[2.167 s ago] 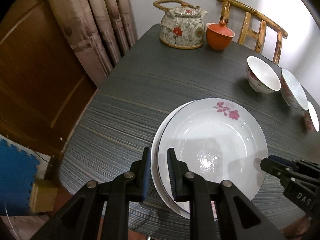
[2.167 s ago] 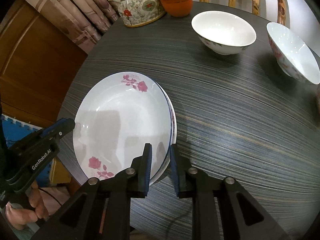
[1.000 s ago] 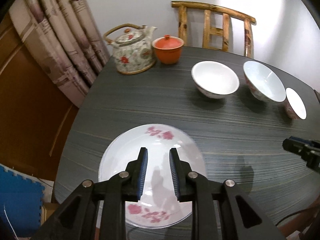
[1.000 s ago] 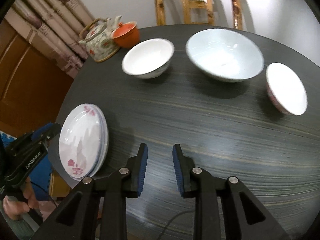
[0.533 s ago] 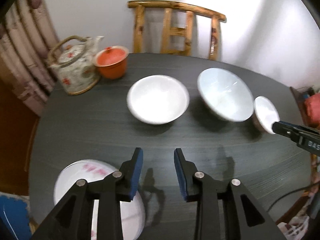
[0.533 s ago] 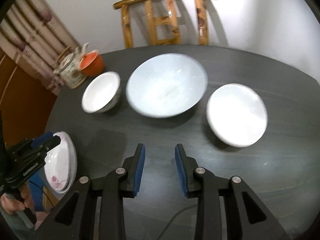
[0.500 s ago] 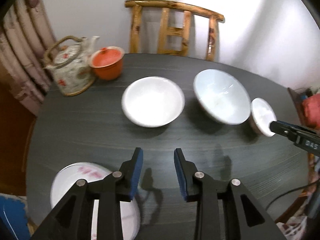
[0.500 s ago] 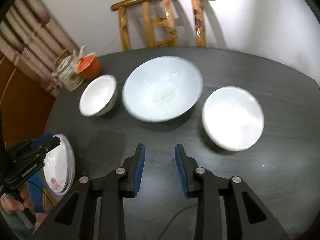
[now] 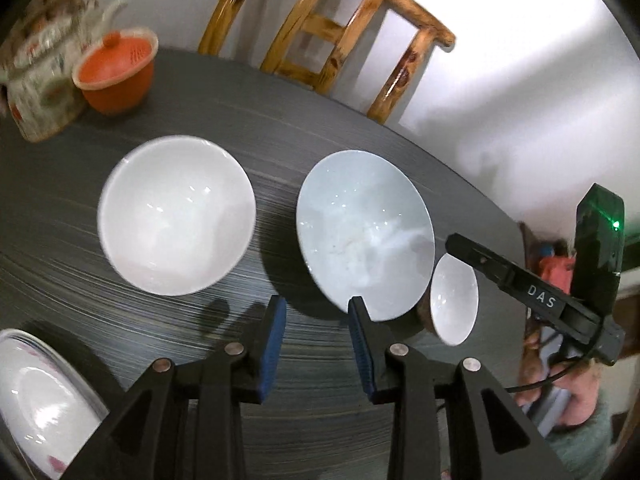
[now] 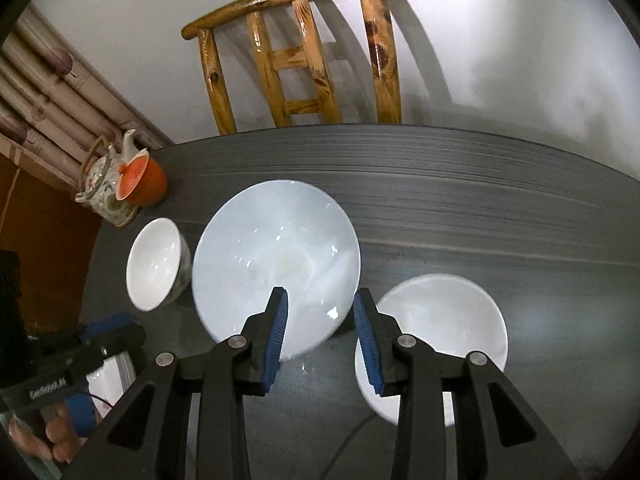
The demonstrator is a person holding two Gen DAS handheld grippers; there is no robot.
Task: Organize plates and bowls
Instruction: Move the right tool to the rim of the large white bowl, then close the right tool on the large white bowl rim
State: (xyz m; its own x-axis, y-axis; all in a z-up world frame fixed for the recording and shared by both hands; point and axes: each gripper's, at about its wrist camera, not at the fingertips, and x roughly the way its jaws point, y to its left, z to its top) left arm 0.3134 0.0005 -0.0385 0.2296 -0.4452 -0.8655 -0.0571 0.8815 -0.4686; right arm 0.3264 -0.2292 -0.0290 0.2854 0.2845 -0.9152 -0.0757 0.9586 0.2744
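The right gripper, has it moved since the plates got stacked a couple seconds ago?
Yes. The right gripper has swung away from the stacked plates, along the table, to the big bowl; its jaws are opening, empty.

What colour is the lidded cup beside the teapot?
Orange, lid included. The lidded cup shows best in the left wrist view, touching the floral teapot.

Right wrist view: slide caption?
Empty right gripper, jaws opening, above big bowl between two smaller bowls.

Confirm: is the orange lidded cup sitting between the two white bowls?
No, the orange cup stands beside the teapot, beyond the bowls.
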